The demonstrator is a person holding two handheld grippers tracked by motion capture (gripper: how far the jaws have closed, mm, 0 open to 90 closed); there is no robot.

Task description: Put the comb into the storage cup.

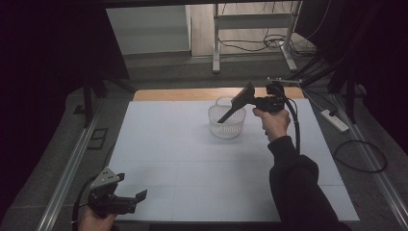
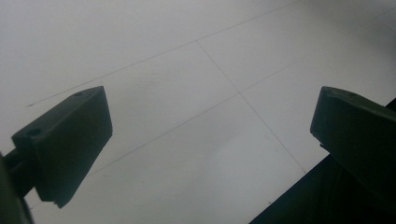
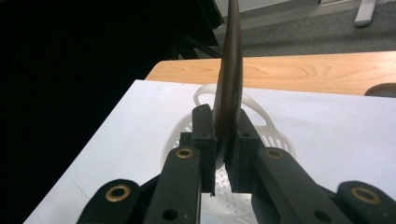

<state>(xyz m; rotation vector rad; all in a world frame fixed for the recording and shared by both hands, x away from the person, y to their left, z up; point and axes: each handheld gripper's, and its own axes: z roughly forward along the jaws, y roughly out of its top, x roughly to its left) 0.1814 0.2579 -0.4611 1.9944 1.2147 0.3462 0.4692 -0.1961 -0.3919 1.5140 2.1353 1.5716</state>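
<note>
Item one, right side: I logged the right hand (image 1: pixel 274 122) raised over the far right part of the white table sheet (image 1: pixel 192 159), dark sleeve running back toward the near edge, fist wrapped around the right gripper (image 1: pixel 257 102), which pointed left toward the basket. Its jaws were pinched narrow on a dark, flat-bladed plastic spatula (image 1: pixel 238 106); in the right gripper view the right gripper (image 3: pixel 224 154) had the blade (image 3: pixel 229 84) edge-on between the two pads, rising upward past them. Item two: the spatula slanted, broad end up by the jaws, thin handle angling down-left into a white perforated plastic basket with a loop handle (image 1: pixel 226 122), which stood on the sheet just left of the hand, near the bare wooden strip (image 1: pixel 192 94) at the far edge. Item three, left side: the left hand (image 1: pixel 94 220) rested low at the near left corner, holding the left gripper (image 1: pixel 137 199) with jaws spread wide and nothing between them; in the left gripper view the left gripper (image 2: pixel 205 135) showed bare sheet between its pads.
</note>
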